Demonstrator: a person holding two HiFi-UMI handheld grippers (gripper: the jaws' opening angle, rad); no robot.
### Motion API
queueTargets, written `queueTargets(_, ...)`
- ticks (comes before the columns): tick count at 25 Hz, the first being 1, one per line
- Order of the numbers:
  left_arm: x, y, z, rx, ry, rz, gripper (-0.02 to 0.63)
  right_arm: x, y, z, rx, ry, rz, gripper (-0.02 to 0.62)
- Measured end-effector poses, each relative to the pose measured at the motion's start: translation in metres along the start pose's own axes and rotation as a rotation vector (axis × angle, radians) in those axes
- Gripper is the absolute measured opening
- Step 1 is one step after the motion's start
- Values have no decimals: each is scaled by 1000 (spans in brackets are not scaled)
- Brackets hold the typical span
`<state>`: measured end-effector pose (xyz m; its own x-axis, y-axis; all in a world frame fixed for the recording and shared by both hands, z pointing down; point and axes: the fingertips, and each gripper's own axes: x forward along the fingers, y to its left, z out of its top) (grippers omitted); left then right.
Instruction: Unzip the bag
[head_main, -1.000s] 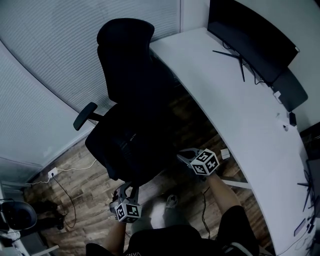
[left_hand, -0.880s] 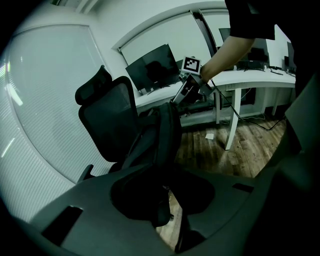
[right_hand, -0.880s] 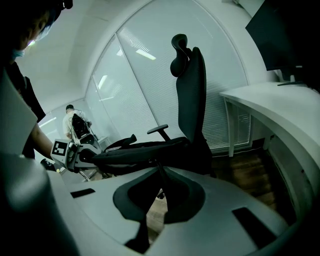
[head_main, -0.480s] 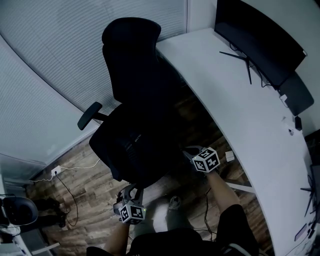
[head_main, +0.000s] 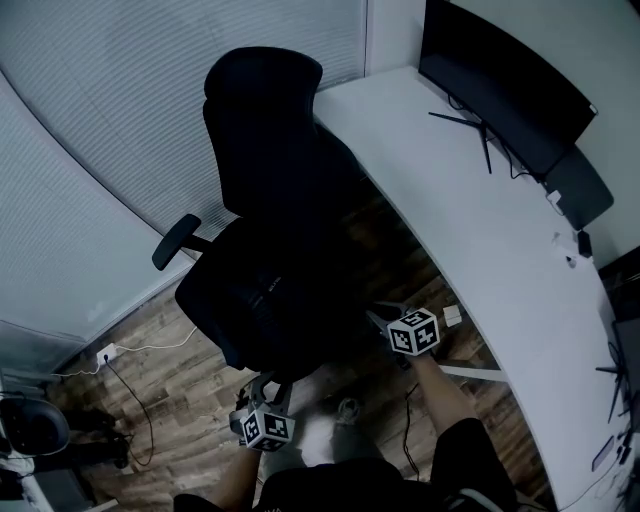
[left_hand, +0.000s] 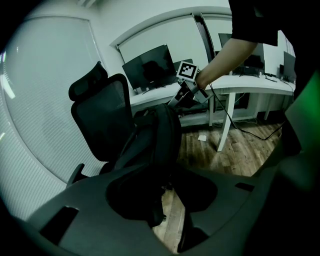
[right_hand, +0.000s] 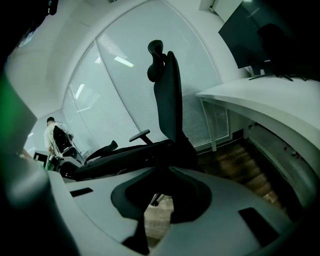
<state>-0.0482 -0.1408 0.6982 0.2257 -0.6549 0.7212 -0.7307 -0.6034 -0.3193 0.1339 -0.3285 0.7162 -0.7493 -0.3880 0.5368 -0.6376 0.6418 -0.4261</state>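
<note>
The bag (left_hand: 161, 132) stands upright on the chair (left_hand: 95, 125) seat, its top just beside the right hand-held gripper (left_hand: 175, 101), whose jaws stand apart and empty.

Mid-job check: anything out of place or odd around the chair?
Nothing serious. A small white item lies loose on the wood floor near the desk leg. The black bag stands upright on the chair; nothing looks spilled or damaged.
</note>
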Motion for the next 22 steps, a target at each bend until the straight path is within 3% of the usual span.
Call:
queueTargets(4,-11,-3,1,-21,-36,-69,197,-21,16,0,29,-55,-46,48)
queueTargets(11,-34,2,10,-49,-124,-102,207,-67,55,10,129,-237,-136,48)
queueTargets(18,-75,35,42,-67,-291,-67,207,-110,108,21,216,-433,-240,48)
queueTargets(22,-107,53,51,-129,-370,-66,206,-130,146,23,224,-511,-275,48)
